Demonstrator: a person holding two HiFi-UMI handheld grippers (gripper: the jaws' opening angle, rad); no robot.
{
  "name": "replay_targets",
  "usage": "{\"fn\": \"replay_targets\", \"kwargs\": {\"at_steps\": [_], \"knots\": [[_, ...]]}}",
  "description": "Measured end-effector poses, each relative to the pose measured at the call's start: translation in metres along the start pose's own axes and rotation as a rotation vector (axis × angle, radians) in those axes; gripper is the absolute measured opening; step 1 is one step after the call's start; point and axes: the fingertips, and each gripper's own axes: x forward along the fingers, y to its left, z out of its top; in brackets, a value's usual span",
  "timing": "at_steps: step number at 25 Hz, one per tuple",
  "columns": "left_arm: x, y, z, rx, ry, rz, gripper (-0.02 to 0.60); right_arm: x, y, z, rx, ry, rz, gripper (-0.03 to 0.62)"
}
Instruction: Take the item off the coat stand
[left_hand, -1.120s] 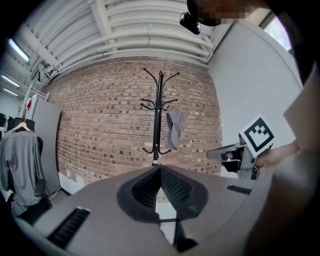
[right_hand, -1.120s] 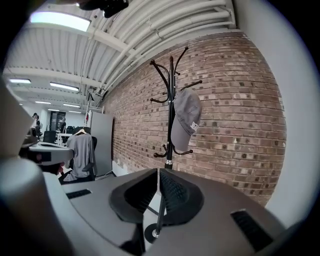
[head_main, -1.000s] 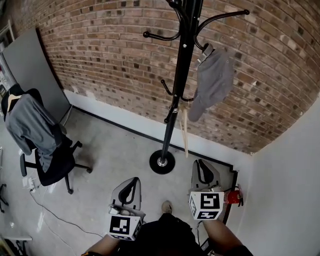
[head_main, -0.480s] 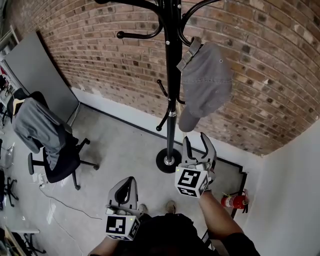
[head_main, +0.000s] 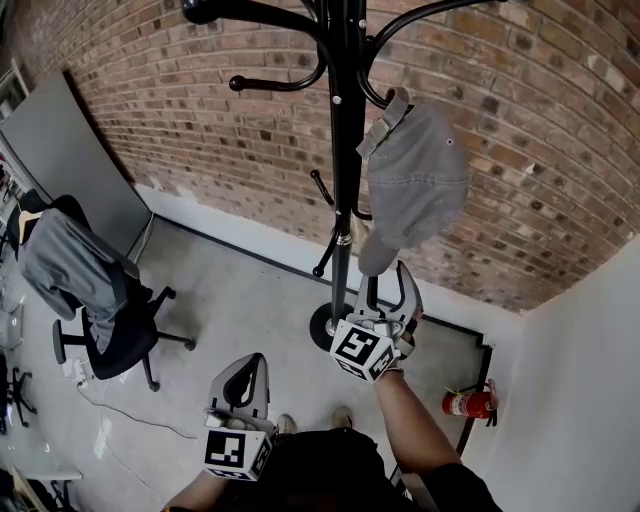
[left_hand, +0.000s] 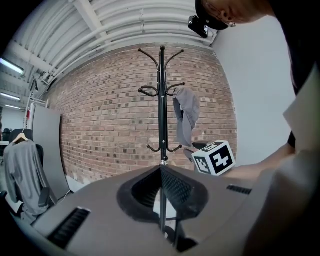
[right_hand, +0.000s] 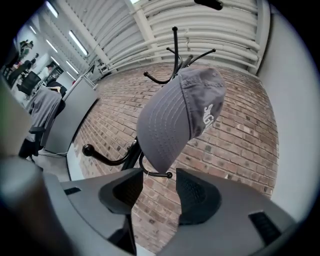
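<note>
Step in hand: approach. Our right gripper (head_main: 388, 280) sits just under cap (head_main: 415, 175), jaws spread wide, nothing between pads. Cap hangs by back strap on upper hook of coat stand (head_main: 340, 150), brim pointing down toward jaw gap. Left gripper (head_main: 247, 372) low near our body, jaws pressed together, empty. Next, we judge: close remaining gap upward, get brim between pads, clamp, lift up and off hook tip. Straight downward pull likely snags strap.

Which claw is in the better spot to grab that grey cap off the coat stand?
Right. The right claw is raised just under the brim of the grey cap, jaws open. The left claw is held low, shut, well away from it.
</note>
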Motion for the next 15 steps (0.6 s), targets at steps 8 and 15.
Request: {"fn": "replay_targets", "kwargs": {"at_steps": [8,15], "knots": [[0.004,0.015,0.006,0.031,-0.002,-0.04,0.025,-0.009,-0.017,0.029,0.027,-0.1,-0.105,0.189],[0.005,0.023,0.011,0.038,-0.024,-0.073,0.025,-0.038,-0.037,0.049,-0.027,-0.222,-0.167,0.114]]}}
